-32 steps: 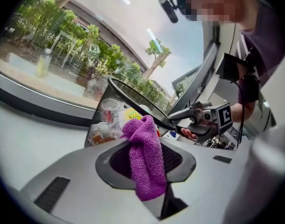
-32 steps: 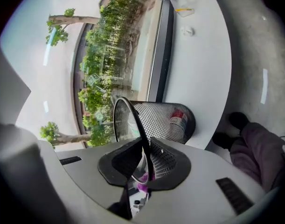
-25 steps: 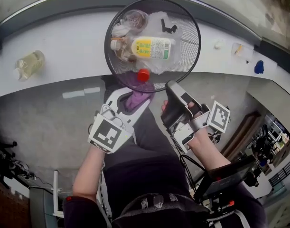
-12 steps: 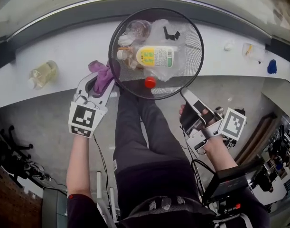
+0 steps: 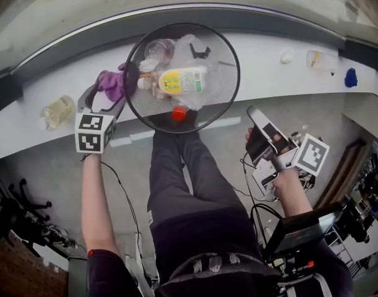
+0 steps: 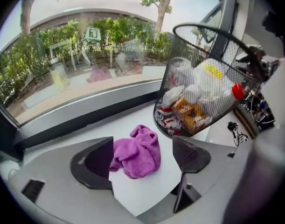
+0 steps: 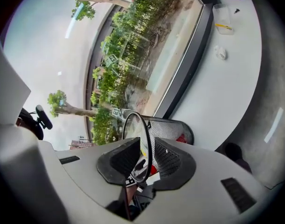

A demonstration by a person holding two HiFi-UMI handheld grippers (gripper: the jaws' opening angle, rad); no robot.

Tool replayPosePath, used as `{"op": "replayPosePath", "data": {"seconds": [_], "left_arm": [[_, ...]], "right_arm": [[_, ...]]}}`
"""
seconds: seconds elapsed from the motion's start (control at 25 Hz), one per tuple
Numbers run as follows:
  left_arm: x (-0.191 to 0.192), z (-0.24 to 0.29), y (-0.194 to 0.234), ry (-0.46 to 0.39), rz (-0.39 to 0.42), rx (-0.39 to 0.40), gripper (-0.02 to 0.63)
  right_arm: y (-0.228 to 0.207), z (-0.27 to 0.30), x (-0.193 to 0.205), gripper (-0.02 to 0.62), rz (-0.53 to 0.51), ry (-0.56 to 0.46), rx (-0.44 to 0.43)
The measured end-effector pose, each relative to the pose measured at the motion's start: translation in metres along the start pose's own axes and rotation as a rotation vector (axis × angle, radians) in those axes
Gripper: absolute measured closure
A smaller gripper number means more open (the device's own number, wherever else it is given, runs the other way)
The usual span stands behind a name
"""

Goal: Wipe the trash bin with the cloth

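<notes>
The black mesh trash bin (image 5: 221,85) stands on the white ledge (image 5: 269,82), full of litter with a yellow-labelled bottle (image 5: 181,80) on top. Just left of it the purple cloth (image 5: 111,83) lies crumpled on the ledge. My left gripper (image 5: 104,94) straddles the cloth (image 6: 137,153). Its jaws are opening and stand wide, the right one clear of the cloth. My right gripper (image 5: 254,112) hangs off the ledge by the bin's right front. In the right gripper view the bin's rim (image 7: 147,141) shows in the narrow gap of my right gripper (image 7: 149,158), whose jaws are opening, unpressed.
A bottle of yellowish liquid (image 5: 55,111) lies on the ledge at the left. Small items (image 5: 287,57), a clear cup (image 5: 317,60) and a blue object (image 5: 351,77) sit at the right. A window runs behind the ledge. The person's legs (image 5: 182,178) are below the bin.
The left gripper carried the cloth from the bin's front up to the ledge at its left, then opened and left it lying there. The right gripper drew slightly right and its jaws widened.
</notes>
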State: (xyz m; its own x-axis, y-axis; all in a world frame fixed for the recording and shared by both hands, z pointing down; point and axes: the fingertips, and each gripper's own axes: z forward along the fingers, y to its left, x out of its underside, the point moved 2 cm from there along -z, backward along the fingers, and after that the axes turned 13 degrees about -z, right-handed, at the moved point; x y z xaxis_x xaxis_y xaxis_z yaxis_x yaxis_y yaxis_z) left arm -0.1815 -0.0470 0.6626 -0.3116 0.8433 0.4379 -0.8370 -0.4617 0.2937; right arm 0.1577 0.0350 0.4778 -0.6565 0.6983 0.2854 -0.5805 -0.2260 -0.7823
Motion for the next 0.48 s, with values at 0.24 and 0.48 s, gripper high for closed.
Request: {"op": "replayPosePath", "data": {"seconds": [0.24, 0.48], "left_arm": [[-0.067, -0.097, -0.055, -0.237, -0.078, 0.09, 0.235], [-0.176, -0.25, -0.119, -0.47, 0.013, 0.166, 0.611]], "right_arm": [[0.046, -0.015, -0.043, 0.52, -0.05, -0.054, -0.151], [0.171, -0.042, -0.081, 0.561, -0.248, -0.071, -0.426]]}}
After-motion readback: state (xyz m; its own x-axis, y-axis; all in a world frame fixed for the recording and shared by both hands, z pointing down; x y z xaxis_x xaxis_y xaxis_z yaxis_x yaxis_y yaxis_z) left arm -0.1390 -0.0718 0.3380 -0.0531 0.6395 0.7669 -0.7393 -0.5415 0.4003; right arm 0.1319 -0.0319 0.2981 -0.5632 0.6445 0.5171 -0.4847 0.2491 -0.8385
